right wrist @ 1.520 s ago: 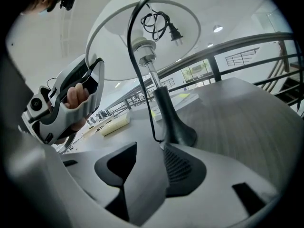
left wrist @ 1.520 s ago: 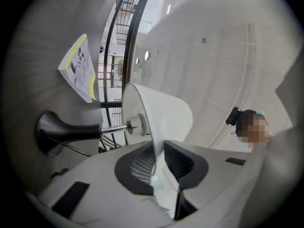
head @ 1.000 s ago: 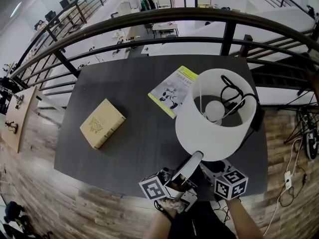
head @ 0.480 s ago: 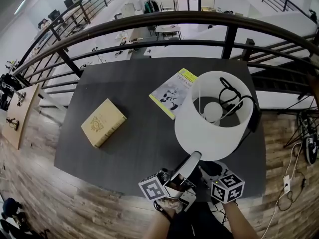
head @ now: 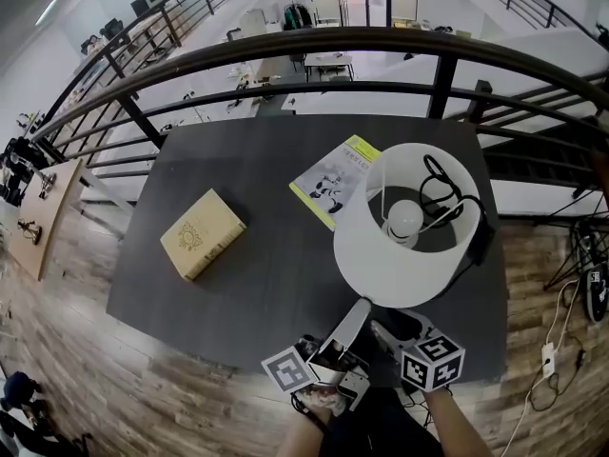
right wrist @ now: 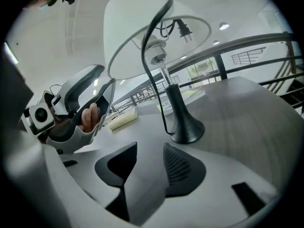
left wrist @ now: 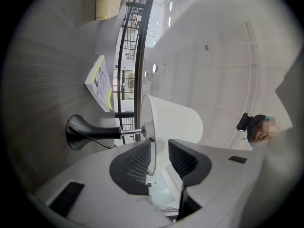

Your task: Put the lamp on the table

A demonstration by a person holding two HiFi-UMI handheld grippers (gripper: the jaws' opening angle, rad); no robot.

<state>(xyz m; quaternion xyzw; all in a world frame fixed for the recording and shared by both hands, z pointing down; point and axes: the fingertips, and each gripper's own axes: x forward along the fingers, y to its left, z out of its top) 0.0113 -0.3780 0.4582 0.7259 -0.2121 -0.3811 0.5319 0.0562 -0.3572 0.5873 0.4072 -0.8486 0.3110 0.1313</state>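
the lamp [head: 404, 227] stood on the table [head: 257, 160]. the left gripper [left wrist: 159, 156] had just opened, jaws straddling the shade rim [left wrist: 151, 127] without gripping; the right gripper [right wrist: 145, 164] gaped, empty.

Head view looks steeply down; both close gripper views share the lamp [head: 373, 255].

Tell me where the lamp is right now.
In the head view the lamp stands on the right side of the dark table, near its front edge, beside the yellow-green booklet.
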